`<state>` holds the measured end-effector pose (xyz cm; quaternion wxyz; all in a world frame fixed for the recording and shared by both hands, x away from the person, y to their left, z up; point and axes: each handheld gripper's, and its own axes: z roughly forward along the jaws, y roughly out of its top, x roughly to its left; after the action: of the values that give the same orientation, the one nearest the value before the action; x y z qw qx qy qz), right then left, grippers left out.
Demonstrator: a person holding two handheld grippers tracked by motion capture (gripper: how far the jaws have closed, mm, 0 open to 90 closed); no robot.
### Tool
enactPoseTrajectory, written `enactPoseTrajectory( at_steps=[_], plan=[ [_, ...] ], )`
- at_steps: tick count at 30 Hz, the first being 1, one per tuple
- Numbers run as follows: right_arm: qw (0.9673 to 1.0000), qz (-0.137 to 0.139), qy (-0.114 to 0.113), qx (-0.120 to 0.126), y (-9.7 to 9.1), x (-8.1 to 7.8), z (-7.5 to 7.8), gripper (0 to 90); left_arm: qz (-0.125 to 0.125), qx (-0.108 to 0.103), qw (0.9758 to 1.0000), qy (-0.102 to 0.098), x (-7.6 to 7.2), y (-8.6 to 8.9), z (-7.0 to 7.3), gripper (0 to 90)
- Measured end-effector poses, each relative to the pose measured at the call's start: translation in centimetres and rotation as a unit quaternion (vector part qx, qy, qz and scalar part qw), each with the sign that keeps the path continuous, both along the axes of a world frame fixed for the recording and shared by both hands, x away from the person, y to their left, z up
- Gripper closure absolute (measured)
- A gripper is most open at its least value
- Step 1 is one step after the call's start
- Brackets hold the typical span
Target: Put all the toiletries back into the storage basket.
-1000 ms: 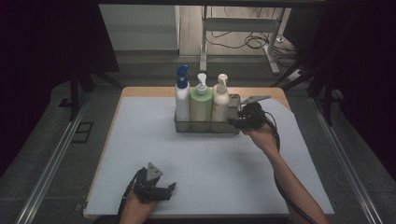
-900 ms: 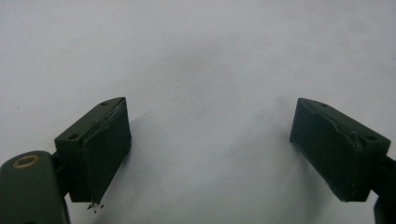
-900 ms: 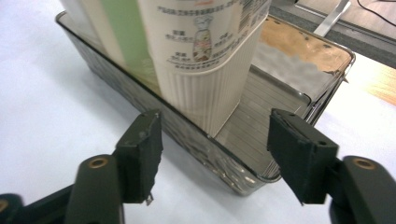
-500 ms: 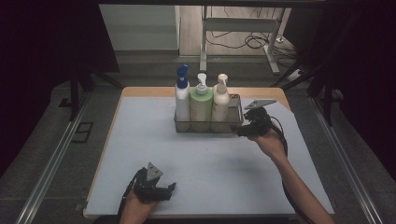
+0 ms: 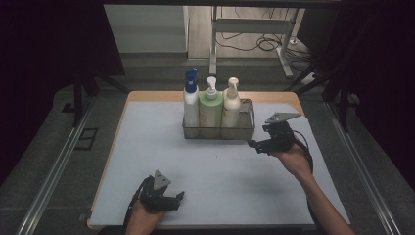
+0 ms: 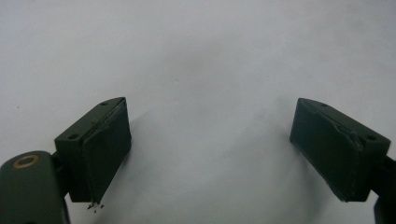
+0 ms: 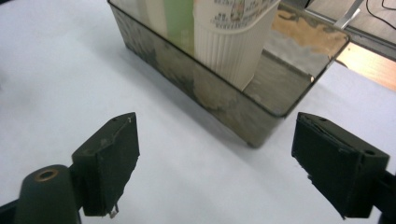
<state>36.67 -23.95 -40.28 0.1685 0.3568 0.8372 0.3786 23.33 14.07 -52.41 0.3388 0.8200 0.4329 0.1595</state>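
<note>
1. Metal tray sits at the table's far middle, holding blue-capped, green and cream bottle upright in a row.
2. Our right gripper hangs just off the tray's right near corner; its jaws have just been opening, nothing between them.
3. Our left gripper lies well nearer than the tray, jaws spread, empty.
4. We judge this the release step; next, probably clearing the tray without nudging it.

The cream bottle in the right gripper view bears small print too blurred to read.
</note>
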Motion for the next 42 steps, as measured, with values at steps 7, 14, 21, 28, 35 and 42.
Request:
enactPoseTrajectory(
  at_steps=[7,14,21,28,35,42],
  plan=[
    [1.0000,0.000,0.003,-0.002,-1.1,-1.5,-0.3,12.1,0.000,0.000,1.0000,0.000,0.0,0.0,0.0,12.2],
    [0.9999,-0.001,0.012,-0.006,-2.2,-3.1,-1.1,6.6,0.000,0.000,1.0000,0.000,0.0,0.0,0.0,12.2],
    [0.9997,-0.007,0.016,-0.016,-3.0,-4.5,-2.3,1.0,0.000,0.000,1.0000,0.000,0.0,0.0,0.0,12.3],
    [0.9997,-0.014,0.016,-0.015,-3.7,-5.7,-3.5,0.7,0.000,0.000,1.0000,-0.001,0.0,0.0,0.0,12.3],
    [0.9996,-0.016,0.020,-0.013,-4.0,-6.8,-5.0,0.5,0.001,-0.001,1.0000,0.000,0.0,0.0,0.0,12.3],
    [0.9994,-0.014,0.022,-0.022,-4.2,-7.9,-7.0,0.5,0.000,0.000,1.0000,0.000,0.0,0.0,0.0,12.3]
  ],
)
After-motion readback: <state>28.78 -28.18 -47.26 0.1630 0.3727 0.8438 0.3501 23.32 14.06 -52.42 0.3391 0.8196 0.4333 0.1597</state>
